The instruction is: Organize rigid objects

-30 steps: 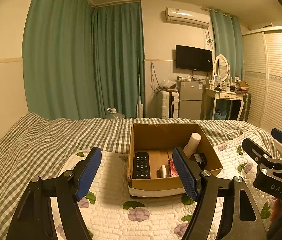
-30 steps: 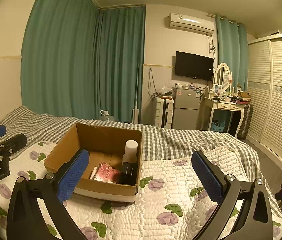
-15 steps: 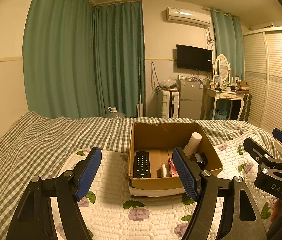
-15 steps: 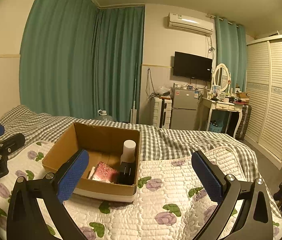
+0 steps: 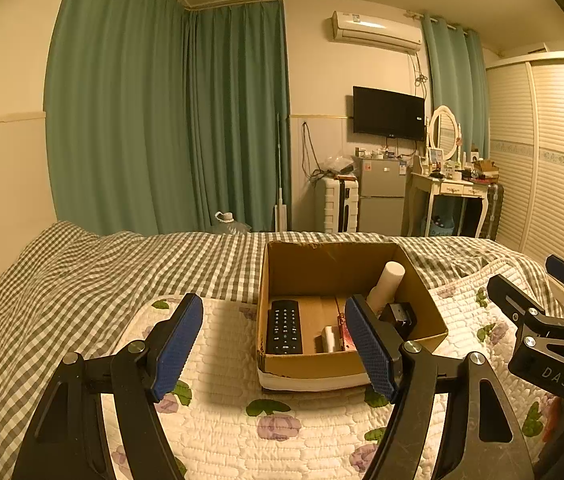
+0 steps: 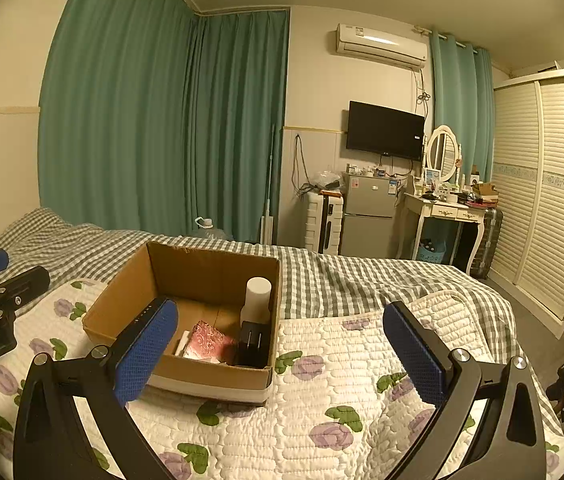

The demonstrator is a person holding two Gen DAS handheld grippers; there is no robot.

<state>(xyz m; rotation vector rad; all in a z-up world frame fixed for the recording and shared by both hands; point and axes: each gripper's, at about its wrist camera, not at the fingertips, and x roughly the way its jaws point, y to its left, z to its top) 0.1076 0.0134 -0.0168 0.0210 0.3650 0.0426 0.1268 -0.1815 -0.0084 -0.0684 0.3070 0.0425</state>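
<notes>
Cardboard box sits on quilted bed, open top. Inside: black remote at left, white cylinder upright at far right, black adapter near right, red patterned item mid. L gripper & R gripper both hover near box, fingers spread, nothing held.

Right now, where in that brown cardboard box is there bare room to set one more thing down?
The brown cardboard box has bare floor between the black remote control and the red patterned packet, toward the far wall. Its right side is crowded: white cylinder, black boxy object.
</notes>
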